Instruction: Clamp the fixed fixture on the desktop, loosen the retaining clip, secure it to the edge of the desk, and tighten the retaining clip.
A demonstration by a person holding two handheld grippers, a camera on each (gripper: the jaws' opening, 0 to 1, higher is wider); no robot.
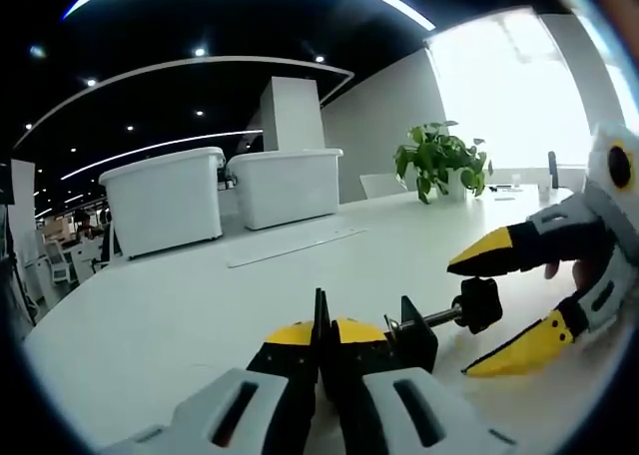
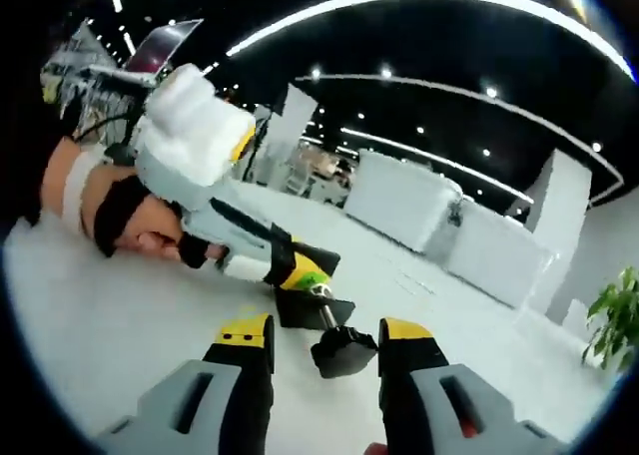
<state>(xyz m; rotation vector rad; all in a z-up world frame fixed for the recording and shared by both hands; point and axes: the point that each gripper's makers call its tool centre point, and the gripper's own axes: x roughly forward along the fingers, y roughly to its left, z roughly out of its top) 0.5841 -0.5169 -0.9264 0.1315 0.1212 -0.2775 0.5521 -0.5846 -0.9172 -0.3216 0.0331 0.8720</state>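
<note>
On tabletop [image 1: 180, 325], well off any edge: my left tongs [image 1: 321, 337] clenched on clamp [image 1: 411, 337]; right tongs [image 2: 324, 337] released around knob [image 2: 342, 351]. Risk: turning knob twists clamp loose from thin grip.

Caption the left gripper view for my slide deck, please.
Left gripper shut on the black clamp fixture on the white desk; right gripper open around its screw knob.

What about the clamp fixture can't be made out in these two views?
- Left gripper view: clamp fixture body hidden behind the left hand-held gripper.
- Right gripper view: knob sits between the right hand-held gripper tips; contact unclear.
- Neither view reveals the desk edge.
</note>
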